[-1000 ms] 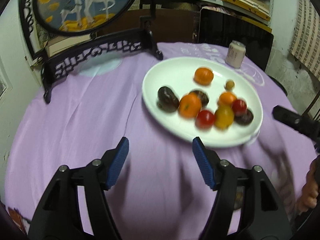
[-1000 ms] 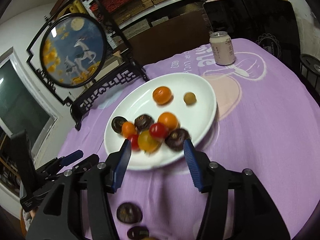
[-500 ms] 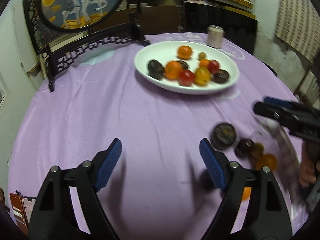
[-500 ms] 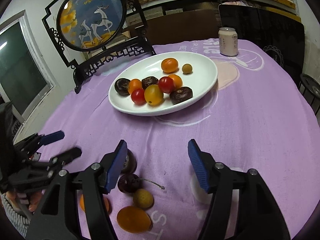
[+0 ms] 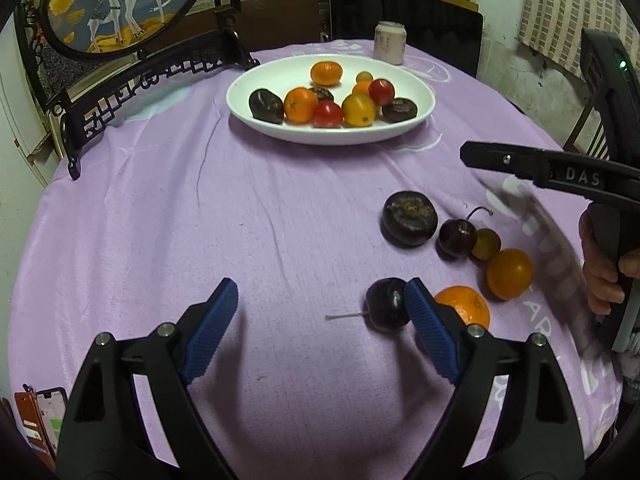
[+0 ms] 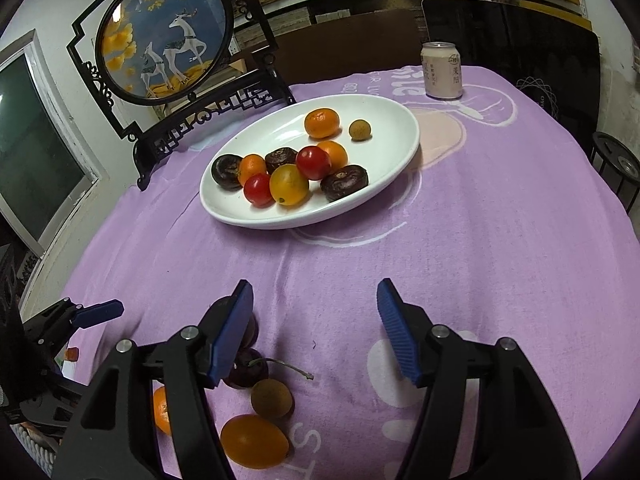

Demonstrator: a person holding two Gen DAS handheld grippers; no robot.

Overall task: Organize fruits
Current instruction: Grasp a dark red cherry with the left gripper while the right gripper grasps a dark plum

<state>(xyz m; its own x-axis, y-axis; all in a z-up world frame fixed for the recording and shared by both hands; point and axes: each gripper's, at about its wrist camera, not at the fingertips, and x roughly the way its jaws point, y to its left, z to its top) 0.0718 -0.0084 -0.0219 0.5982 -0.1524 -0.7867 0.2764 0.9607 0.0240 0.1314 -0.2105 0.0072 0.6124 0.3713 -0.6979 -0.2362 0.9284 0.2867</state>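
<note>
In the left wrist view, the left tool [image 5: 320,316] hangs over the purple cloth [image 5: 160,220] of the worktop with its blue pads wide apart and opening further; nothing is pressed between them. A dark cherry [image 5: 386,310] with a pale stem lies just at the inner side of its right pad, and an orange fruit [image 5: 466,306] lies behind that pad. Further on lie a dark round fruit [image 5: 409,218], a second cherry [image 5: 457,237], a small brownish fruit [image 5: 486,244] and another orange fruit [image 5: 509,273], close together in a row. The white plate [image 5: 416,84] with more fruits stands far behind. A hand [image 5: 604,268] holds the right tool at the right edge.

In the right wrist view, the right tool [image 6: 316,312] has its pads apart, with only cloth between them. The cherry [image 6: 246,372] and the brownish fruit [image 6: 272,399] lie beside its left pad. A can [image 6: 442,70] stands behind the plate [image 6: 392,116].
</note>
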